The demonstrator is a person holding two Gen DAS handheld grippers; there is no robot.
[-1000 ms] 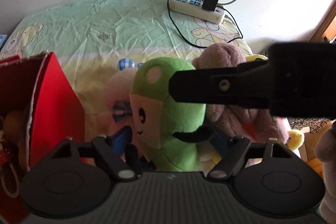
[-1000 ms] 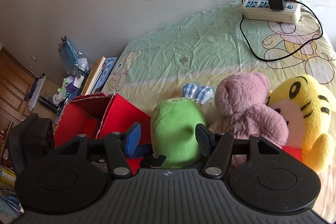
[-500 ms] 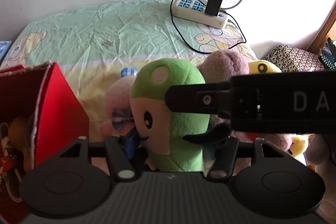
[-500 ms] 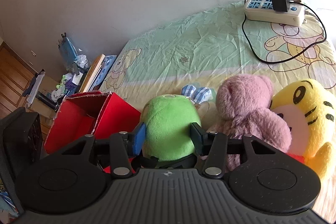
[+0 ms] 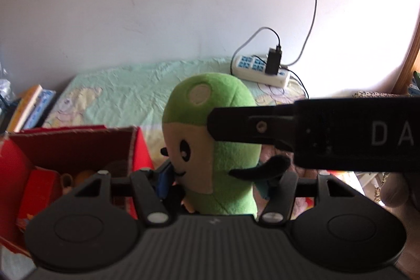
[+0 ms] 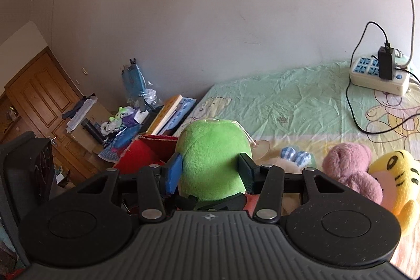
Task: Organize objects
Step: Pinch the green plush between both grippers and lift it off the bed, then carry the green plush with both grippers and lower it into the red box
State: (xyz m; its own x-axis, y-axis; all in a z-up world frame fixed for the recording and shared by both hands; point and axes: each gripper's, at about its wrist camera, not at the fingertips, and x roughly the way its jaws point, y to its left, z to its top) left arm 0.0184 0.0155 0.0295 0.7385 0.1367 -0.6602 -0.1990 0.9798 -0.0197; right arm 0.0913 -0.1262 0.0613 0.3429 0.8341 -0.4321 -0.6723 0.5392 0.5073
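Green and upright, the plush toy now hangs above the bed instead of sitting among the other toys as it did a second ago, with more wall showing behind it in both wrist views. Both grippers clamp it at once: the left gripper holds its lower body, the right gripper squeezes the back of its head, and both sets of jaws have just been closing onto it, pads pressed into the fabric. From the left wrist view the right gripper crosses in front as a black bar lettered "DA".

Seen from the front, the toy has a cream face with a black eye, a small smile, a pale round spot on the crown and a thin black arm sticking out to the right.

Left of the toy stands a red box, open at the top, with brownish and orange items in shadow inside that cannot be made out. To the right on the bed lie a pink bear and a yellow tiger plush; a white power strip sits at the far corner.
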